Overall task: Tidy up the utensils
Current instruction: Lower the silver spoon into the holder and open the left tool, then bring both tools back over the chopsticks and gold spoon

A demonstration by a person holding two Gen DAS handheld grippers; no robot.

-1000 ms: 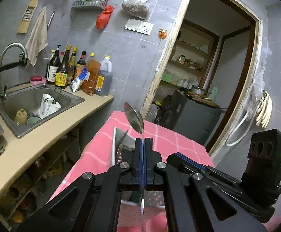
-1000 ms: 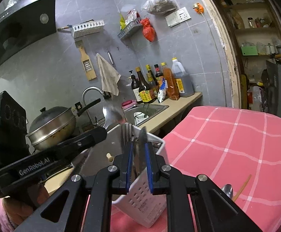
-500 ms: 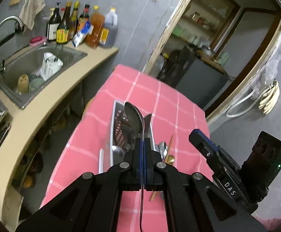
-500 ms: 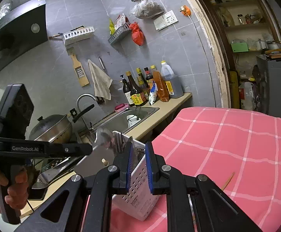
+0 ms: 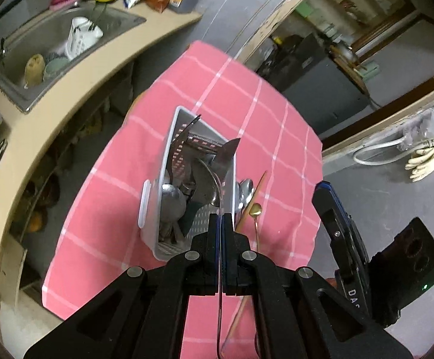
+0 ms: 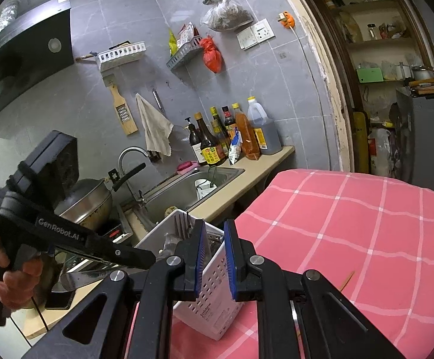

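Two grippers bracket the white caddy (image 5: pixel 169 209) on the pink-clothed bench (image 5: pixel 97 224). Left gripper (image 5: pixel 220 224) has its jaws clamped on a spoon (image 5: pixel 208 176) — handle running back through them, bowl pointing down into the caddy straight ahead. Right gripper (image 6: pixel 214 257) — jaws apart, astride the caddy's wall, though whether they touch it I cannot tell.

Both grippers, left (image 5: pixel 220 223) and right (image 6: pixel 214 257), are built of black linkage arms, silver screws and blue-padded fingers (image 6: pixel 230 264); "GenRobot.AI" is printed white.
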